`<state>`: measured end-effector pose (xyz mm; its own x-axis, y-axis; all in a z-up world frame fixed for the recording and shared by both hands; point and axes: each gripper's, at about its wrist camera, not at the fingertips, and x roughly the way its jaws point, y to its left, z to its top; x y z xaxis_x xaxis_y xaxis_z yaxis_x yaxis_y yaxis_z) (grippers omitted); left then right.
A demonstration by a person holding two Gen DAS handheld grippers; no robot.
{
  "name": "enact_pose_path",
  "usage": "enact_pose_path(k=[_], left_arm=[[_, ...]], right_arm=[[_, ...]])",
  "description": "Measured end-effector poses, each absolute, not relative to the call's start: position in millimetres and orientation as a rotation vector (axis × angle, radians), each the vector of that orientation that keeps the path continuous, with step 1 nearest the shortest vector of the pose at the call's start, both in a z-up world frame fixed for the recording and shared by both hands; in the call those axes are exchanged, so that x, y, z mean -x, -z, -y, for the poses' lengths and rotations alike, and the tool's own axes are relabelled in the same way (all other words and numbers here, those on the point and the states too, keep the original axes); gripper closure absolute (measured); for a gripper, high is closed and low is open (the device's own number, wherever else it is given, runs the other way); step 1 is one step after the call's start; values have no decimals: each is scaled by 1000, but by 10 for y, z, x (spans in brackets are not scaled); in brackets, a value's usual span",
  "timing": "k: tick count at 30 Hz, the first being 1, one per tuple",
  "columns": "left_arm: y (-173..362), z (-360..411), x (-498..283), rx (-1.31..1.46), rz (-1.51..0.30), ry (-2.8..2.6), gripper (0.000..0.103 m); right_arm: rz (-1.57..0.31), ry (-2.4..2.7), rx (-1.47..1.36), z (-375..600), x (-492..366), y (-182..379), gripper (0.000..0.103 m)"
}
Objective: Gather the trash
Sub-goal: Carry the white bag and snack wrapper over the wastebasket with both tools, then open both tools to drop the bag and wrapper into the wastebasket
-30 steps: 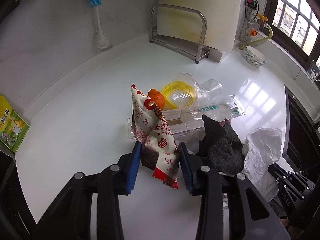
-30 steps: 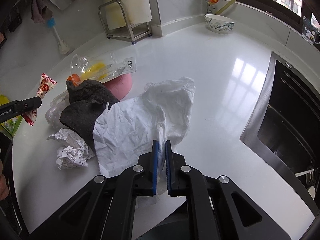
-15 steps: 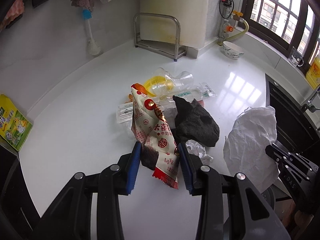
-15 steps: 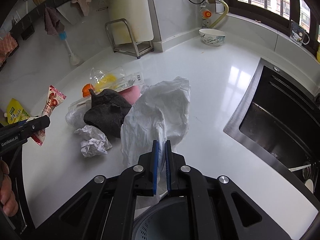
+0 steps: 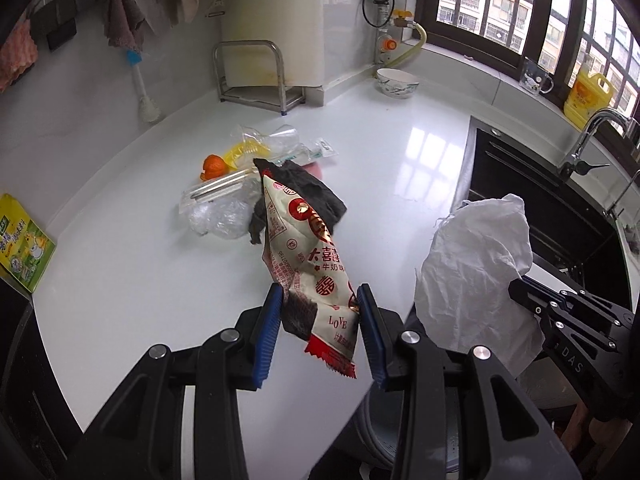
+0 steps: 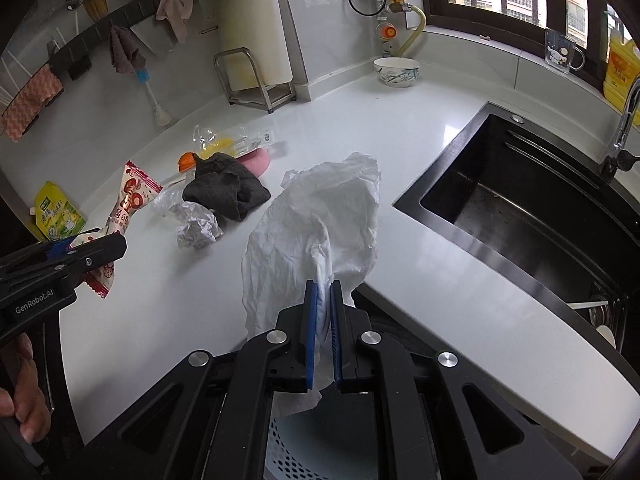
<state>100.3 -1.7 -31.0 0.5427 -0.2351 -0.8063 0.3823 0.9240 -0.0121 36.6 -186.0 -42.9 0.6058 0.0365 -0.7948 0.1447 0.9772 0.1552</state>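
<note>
My left gripper [image 5: 320,320] is shut on a red and cream snack wrapper [image 5: 308,264], held in the air above the counter's front edge; the wrapper also shows in the right wrist view [image 6: 128,208]. My right gripper [image 6: 323,308] is shut on a crumpled white paper sheet [image 6: 316,228], lifted over the counter edge; it also shows in the left wrist view [image 5: 476,272]. A pale perforated bin [image 6: 320,444] sits below the right gripper. On the counter lie a dark cloth [image 6: 224,190], a crumpled paper ball [image 6: 196,228], clear plastic packaging [image 5: 224,204] and an orange peel [image 5: 214,164].
A black sink [image 6: 532,208] with a tap lies to the right. A metal rack [image 5: 256,76], a brush [image 5: 146,96] and a bowl [image 5: 396,82] stand at the back. A yellow-green packet [image 5: 24,244] lies at the left counter edge.
Both grippers have risen and pulled back from the trash pile toward the counter's front edge, carrying the wrapper and the white paper. The bin has come into view below.
</note>
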Motion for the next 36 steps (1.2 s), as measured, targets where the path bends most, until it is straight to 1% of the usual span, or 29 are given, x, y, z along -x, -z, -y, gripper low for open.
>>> enact_pose_path(k=[10, 18, 26, 36], left_arm=[[485, 478, -358, -202, -968, 410, 65], [777, 715, 11, -229, -1028, 432, 65], [1078, 867, 177, -260, -1073, 427, 65], [1448, 956, 114, -247, -1123, 444, 64]], right_arm=[[-970, 56, -220, 2187, 298, 598, 96], [-1014, 46, -238, 2391, 611, 828, 96], [-1050, 21, -247, 2471, 733, 1095, 96], [-1120, -11, -239, 2424, 616, 1454, 96]])
